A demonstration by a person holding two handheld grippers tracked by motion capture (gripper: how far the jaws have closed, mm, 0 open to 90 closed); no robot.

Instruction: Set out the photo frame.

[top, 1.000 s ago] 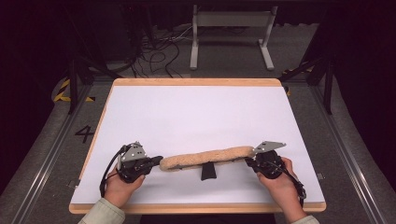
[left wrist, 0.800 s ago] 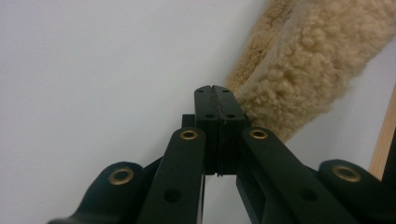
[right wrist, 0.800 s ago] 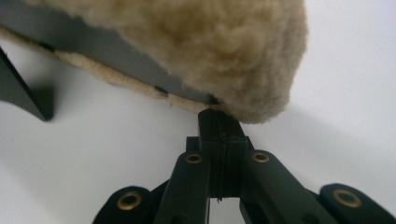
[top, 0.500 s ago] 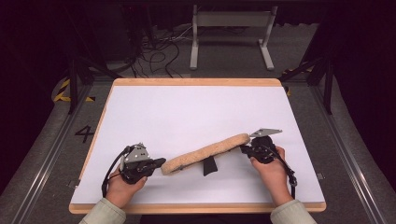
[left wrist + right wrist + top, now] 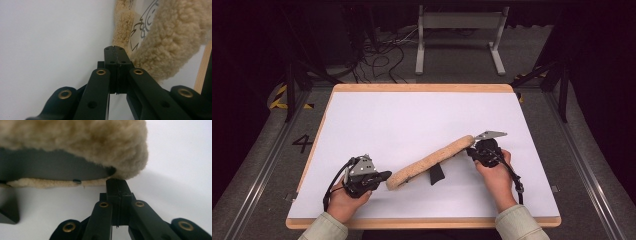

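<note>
Fleece pad [image 5: 432, 161] is laid diagonally on table [image 5: 412, 115]; L gripper [image 5: 382, 177] & R gripper [image 5: 470, 150] are seen shut at its ends, nothing visibly held.

Both forearms come in from the near edge, sleeves pale green. The left hand [image 5: 343, 202] wraps the left gripper [image 5: 382, 176] low by the near left corner, pointing it rightward, jaws pressed flat together with nothing between them. The right hand [image 5: 496, 172] sits farther out and to the right, its forearm angled up and inward, aiming the right gripper [image 5: 470, 150] to the left. Its jaws are closed tight too, pad against pad. A black cable loops back from each gripper along the wrist.
</note>
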